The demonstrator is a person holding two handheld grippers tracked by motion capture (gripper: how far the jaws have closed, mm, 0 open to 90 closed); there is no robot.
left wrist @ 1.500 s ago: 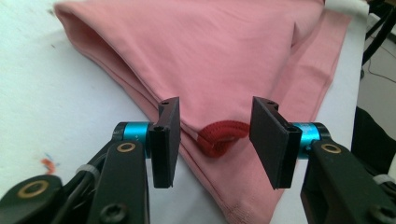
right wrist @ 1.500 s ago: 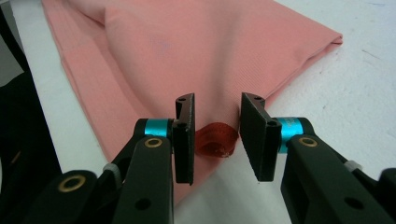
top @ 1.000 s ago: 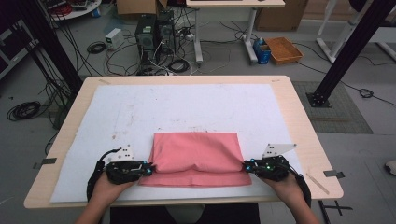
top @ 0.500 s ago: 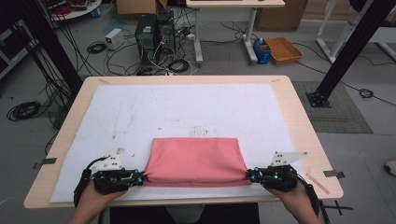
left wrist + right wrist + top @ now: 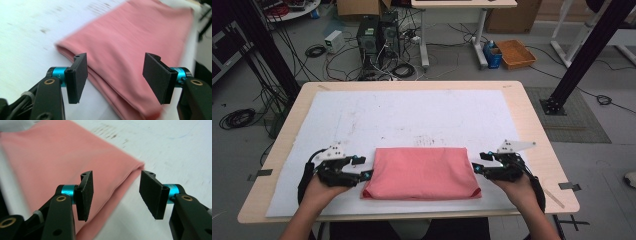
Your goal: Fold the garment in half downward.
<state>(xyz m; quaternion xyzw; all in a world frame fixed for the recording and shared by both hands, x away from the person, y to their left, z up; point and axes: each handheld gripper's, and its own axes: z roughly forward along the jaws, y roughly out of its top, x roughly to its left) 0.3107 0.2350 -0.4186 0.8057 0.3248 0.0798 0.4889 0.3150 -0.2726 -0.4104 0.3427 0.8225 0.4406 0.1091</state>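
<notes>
With the folded pink cloth rectangle (image 5: 421, 172) lying flat near the front edge of the white table mat (image 5: 412, 120), the left gripper (image 5: 362, 167) and right gripper (image 5: 478, 162) have just been opening, their jaws now wide and empty at its 2 ends, so this fold looks released and the next move likely calls for re-gripping an edge.

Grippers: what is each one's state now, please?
Left gripper: open, jaws just opened, pink cloth released.
Right gripper: open, jaws just opened, holding nothing.

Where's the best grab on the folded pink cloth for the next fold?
Probably the two short side edges of the pink cloth, one gripper from each side, level with the table. It lies flat in stacked layers there, so jaws can close over the layered edge.
</notes>
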